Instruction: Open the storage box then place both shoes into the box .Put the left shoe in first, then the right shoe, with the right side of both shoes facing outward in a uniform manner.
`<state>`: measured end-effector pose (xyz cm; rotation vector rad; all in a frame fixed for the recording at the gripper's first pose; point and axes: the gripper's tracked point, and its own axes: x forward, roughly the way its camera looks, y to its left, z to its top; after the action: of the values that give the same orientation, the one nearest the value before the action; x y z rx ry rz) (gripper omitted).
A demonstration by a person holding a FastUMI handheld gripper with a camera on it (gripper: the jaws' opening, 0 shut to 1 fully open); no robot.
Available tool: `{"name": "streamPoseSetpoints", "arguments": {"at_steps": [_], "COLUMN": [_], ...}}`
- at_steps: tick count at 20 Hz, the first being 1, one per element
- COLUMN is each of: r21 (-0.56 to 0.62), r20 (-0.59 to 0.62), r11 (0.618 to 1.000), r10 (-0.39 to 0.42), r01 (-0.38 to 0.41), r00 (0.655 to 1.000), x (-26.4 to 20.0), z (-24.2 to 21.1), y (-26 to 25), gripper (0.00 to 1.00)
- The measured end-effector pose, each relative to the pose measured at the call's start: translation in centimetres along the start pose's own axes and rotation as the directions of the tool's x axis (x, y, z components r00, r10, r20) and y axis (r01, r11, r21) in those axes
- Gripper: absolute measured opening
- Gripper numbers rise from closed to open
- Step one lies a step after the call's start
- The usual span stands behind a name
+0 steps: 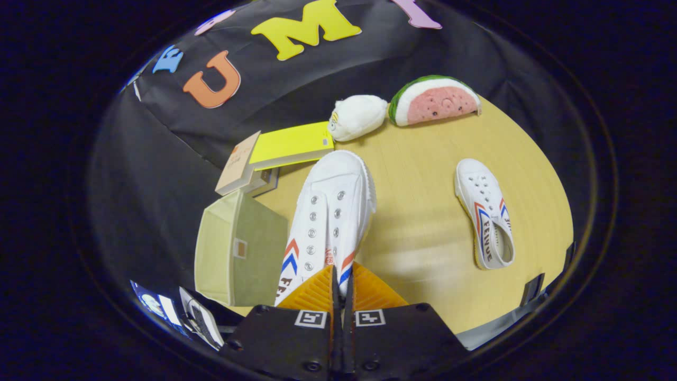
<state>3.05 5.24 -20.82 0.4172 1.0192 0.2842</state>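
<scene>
Wooden table (pixel 423 211) with shoes, box, books and soft toys

On the far side lie a watermelon-slice plush (pixel 435 100) and, just left of it, a white plush (pixel 358 117). Left of those sits a stack of books (pixel 275 156) with a yellow one on top. The open beige storage box (pixel 239 248) stands at the near left, close below the books. A white shoe (pixel 485 211) lies flat toward the right, well apart from the box.
</scene>
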Motion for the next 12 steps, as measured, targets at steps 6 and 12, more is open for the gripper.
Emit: {"name": "streamPoseSetpoints", "arguments": {"at_steps": [6, 12], "r21": [-0.076, -0.144], "r20": [0.042, -0.010], "r11": [0.995, 0.984], "r10": [0.066, 0.106], "r01": [-0.062, -0.107], "r00": [0.997, 0.994], "x": [-0.6, 3.9], "z": [0.4, -2.4], "y": [12.4, 22.0], "gripper": [0.06, 0.06]}}
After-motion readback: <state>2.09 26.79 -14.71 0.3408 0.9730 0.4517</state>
